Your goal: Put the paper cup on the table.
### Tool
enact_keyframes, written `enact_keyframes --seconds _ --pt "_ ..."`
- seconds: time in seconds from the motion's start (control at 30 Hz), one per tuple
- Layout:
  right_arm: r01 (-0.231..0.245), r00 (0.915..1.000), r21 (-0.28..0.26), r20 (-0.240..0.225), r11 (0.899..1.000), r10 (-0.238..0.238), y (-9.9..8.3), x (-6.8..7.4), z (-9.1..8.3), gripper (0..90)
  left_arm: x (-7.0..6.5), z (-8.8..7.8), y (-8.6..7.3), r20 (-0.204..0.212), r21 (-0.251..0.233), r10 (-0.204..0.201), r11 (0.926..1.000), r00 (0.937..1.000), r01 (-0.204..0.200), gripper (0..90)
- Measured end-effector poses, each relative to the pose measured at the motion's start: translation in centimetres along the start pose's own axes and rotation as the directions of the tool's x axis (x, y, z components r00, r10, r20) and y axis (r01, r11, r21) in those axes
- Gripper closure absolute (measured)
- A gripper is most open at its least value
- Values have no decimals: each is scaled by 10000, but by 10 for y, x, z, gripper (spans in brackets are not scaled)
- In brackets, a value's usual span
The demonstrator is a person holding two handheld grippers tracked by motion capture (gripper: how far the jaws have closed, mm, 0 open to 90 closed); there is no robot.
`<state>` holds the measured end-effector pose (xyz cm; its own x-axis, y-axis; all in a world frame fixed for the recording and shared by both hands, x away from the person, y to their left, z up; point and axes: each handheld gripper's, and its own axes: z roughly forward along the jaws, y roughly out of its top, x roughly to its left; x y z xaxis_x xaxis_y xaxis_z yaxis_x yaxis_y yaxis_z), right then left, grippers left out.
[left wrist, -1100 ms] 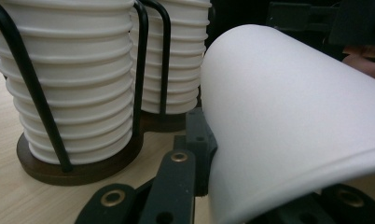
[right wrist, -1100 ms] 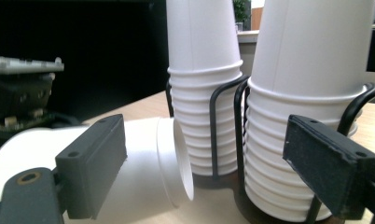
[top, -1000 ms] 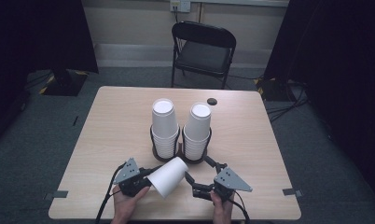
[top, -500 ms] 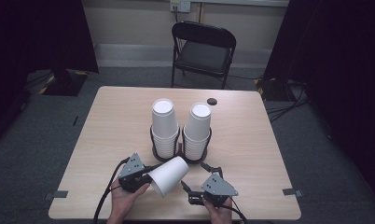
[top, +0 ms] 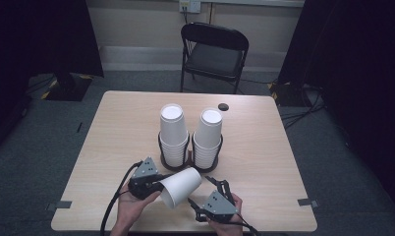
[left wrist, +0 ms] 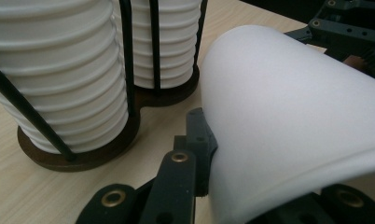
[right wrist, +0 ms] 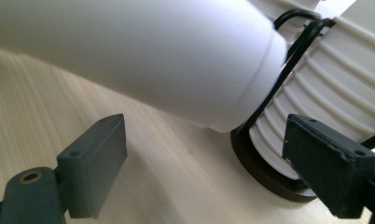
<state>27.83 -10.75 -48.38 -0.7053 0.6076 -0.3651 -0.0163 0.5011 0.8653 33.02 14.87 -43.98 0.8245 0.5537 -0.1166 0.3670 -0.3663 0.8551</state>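
Observation:
A single white paper cup lies tilted on its side above the table, and my left gripper is shut on its rim. In the left gripper view one finger presses the cup at its mouth. My right gripper is open just right of the cup, pointing at the stacks. Its fingers stand wide apart with nothing between them, and the cup's bottom hangs above them. Two tall stacks of white cups stand in a black wire holder.
A small dark round thing lies near the table's far edge. A black folding chair stands behind the table. The holder's dark base sits close ahead of my right gripper. Both hands are near the table's front edge.
My right gripper has shifted left and a little lower, closer to the held cup. The left gripper has lifted the cup slightly.

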Motion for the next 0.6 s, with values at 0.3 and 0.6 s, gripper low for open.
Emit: enact_keyframes --seconds 0.3,0.6 --pt "921 9888 454 1140 9947 -967 1 12 5 129 7 -2 14 8 820 -234 9964 9997 232 863" --pt "1786 9631 1067 1846 9781 -1960 2 19 12 134 6 7 17 149 1446 -542 9881 9984 515 863"
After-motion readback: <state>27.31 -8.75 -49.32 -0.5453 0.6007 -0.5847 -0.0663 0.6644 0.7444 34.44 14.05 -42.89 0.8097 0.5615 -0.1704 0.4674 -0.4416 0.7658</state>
